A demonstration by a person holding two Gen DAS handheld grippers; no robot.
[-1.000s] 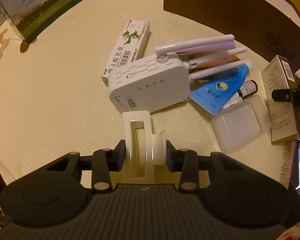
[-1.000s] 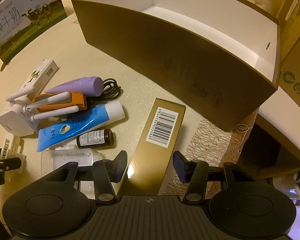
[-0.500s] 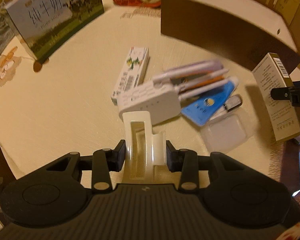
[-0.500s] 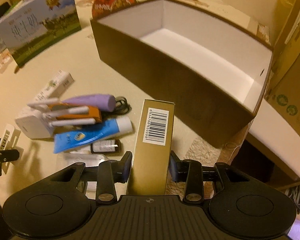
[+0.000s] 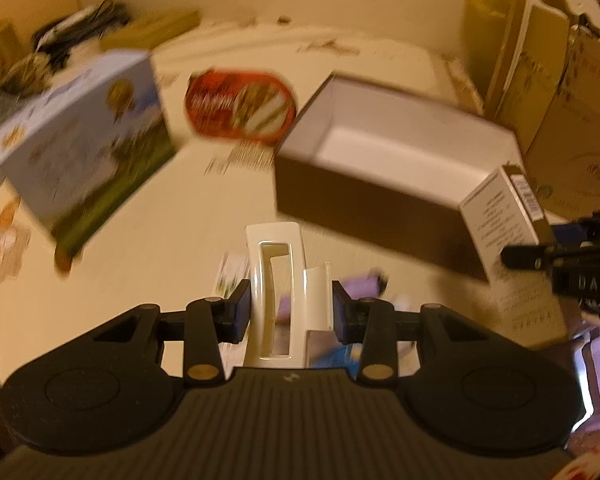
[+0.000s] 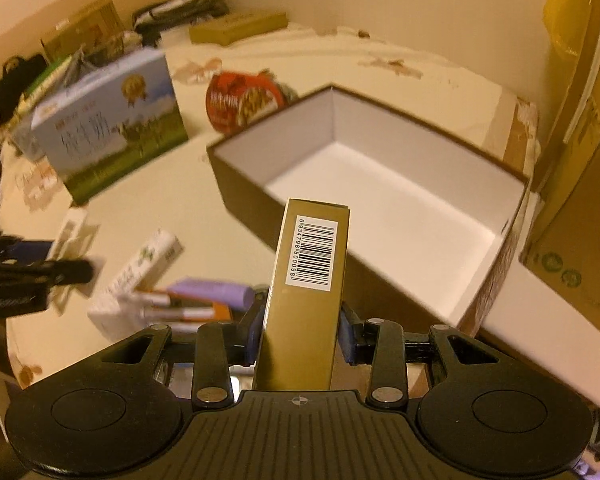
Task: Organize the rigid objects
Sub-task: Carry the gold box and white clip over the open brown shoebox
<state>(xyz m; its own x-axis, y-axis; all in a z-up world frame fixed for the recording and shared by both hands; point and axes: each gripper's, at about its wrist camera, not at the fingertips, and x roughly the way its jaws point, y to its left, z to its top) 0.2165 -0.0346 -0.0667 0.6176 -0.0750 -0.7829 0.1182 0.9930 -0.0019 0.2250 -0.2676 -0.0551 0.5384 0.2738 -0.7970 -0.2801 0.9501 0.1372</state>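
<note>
My left gripper (image 5: 287,312) is shut on a cream plastic clip (image 5: 278,264) and holds it above the table. My right gripper (image 6: 300,330) is shut on a tall gold box with a barcode (image 6: 308,292), lifted in front of the open brown box with a white inside (image 6: 380,192). That brown box also shows in the left wrist view (image 5: 380,160), with the gold box (image 5: 500,208) at its right end. A white router with antennas (image 6: 116,312), a purple device (image 6: 216,292) and a white medicine carton (image 6: 148,264) lie on the table below.
A milk carton (image 6: 108,128) stands at the left and a red round tin (image 6: 244,100) lies behind the brown box. Cardboard boxes (image 6: 580,200) stand at the right past the table edge. Clutter lines the far left wall.
Both grippers have risen and tilted up toward the brown box. The right gripper closed on the gold box and lifted it off the table. The left still holds the clip.
</note>
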